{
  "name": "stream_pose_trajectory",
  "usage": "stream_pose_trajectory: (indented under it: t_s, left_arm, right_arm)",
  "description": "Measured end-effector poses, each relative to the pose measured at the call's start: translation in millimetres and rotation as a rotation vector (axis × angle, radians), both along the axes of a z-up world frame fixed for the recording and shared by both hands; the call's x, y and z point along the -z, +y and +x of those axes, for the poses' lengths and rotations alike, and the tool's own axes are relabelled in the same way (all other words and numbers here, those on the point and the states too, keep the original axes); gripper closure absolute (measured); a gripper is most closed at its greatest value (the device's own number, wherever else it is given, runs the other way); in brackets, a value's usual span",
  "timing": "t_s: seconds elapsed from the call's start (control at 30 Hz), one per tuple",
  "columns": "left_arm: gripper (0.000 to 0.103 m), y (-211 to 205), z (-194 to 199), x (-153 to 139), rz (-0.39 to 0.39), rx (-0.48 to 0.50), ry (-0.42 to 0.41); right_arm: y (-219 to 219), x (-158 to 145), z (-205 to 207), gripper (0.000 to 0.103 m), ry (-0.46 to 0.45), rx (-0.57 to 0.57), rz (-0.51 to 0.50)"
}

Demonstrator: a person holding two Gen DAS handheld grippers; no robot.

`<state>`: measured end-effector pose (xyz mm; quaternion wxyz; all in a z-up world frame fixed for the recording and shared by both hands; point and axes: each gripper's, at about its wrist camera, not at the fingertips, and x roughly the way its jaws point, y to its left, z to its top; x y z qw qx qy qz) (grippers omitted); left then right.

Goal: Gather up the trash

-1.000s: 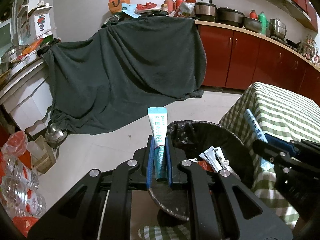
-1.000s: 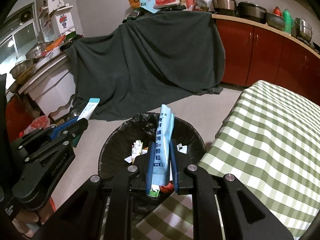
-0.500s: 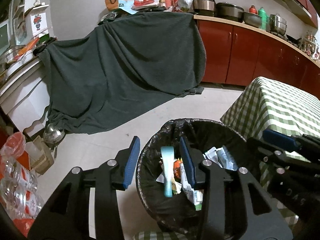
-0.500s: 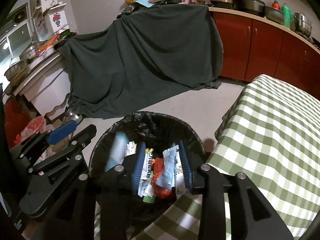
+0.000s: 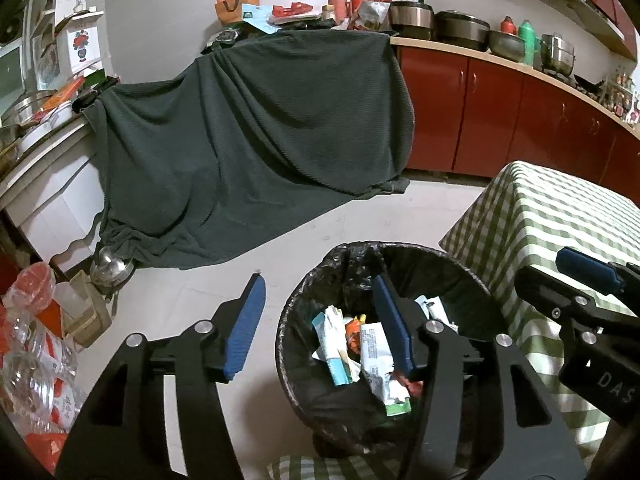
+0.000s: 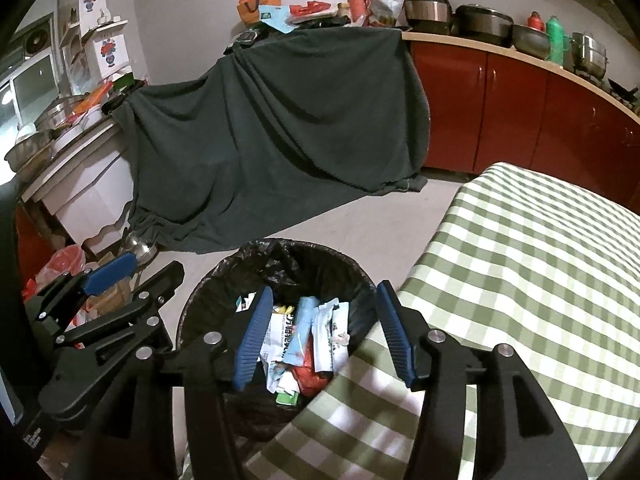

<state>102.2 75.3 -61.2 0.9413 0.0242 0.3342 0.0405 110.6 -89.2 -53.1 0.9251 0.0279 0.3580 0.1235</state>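
Bin liner (image 5: 348, 268): thin black plastic film, crinkled and glossy; wrappers (image 6: 316, 336) inside are printed, shiny film. Tablecloth (image 6: 520, 248): matt woven cloth, green-white check; dark drape (image 5: 248, 128): matt ribbed cloth. Cabinet doors (image 5: 492, 120): smooth, glossy red; kettle (image 5: 110, 266): polished metal.

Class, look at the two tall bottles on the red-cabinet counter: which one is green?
The right-hand bottle; its neighbour to the left is red.
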Motion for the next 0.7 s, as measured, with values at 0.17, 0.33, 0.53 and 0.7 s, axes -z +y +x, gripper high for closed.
stream_pose_trajectory:
  t_s: [0.17, 0.33, 0.53, 0.7]
  left_arm:
    - [0.04, -4.0, -12.8, -11.8, -0.004, 0.004, -0.018]
    - [0.036, -5.4, -27.7, -23.3, -0.01, 0.011, -0.036]
    - [0.026, -7.1, -46.6, -34.7, -0.015, 0.01, -0.049]
    - [0.023, -10.3, -64.6, -45.5, 0.0, 0.011, -0.071]
  right_arm:
    - [-8.1, -8.3, -11.7, 0.045, -0.022, 0.021, -0.003]
    - [-14.5, -16.7, -27.1, 0.041, -0.052, 0.039, -0.009]
    - [-22.6, -26.4, -44.4, 0.037, -0.087, 0.063, -0.011]
    - [-27.1, -32.0, -58.3, 0.036, -0.111, 0.076, -0.017]
